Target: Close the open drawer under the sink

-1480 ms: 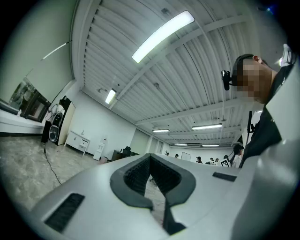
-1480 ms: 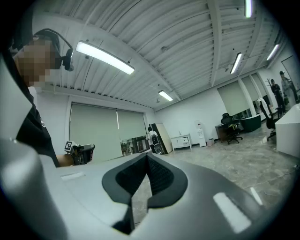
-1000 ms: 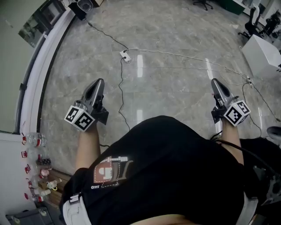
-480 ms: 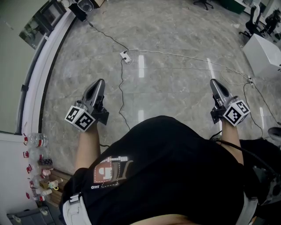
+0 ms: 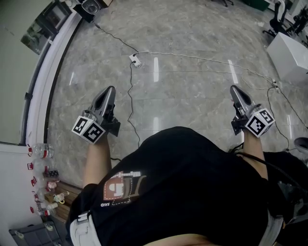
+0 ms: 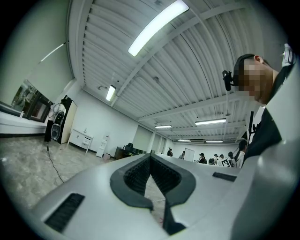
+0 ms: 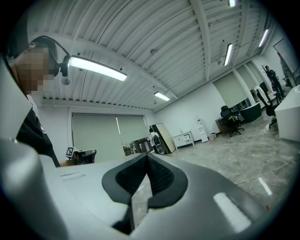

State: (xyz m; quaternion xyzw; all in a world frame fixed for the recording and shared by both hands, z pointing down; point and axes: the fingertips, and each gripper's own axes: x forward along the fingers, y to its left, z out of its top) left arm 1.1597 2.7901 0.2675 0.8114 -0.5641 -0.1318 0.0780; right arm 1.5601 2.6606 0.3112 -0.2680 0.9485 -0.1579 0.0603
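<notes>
No sink or drawer shows in any view. In the head view my left gripper [image 5: 107,91] is held out over the grey marble floor at the left, its jaws shut with nothing between them. At the right my right gripper [image 5: 236,90] is held the same way, shut and empty. The left gripper view shows the left gripper [image 6: 150,157] with its dark pads meeting at the tip, aimed across a large room. The right gripper [image 7: 147,157] in its own view is likewise shut, facing a far wall with blinds.
A cable and a white power strip [image 5: 134,59] lie on the floor ahead between the grippers. A white curved ledge [image 5: 45,81] runs along the left, with bottles [image 5: 41,152] below it. A white cabinet [image 5: 288,53] stands at the far right. A black speaker [image 5: 89,7] stands at the top left.
Both grippers stay where they were, still shut. The head view has shifted a little, so the power strip sits slightly higher in the picture.
</notes>
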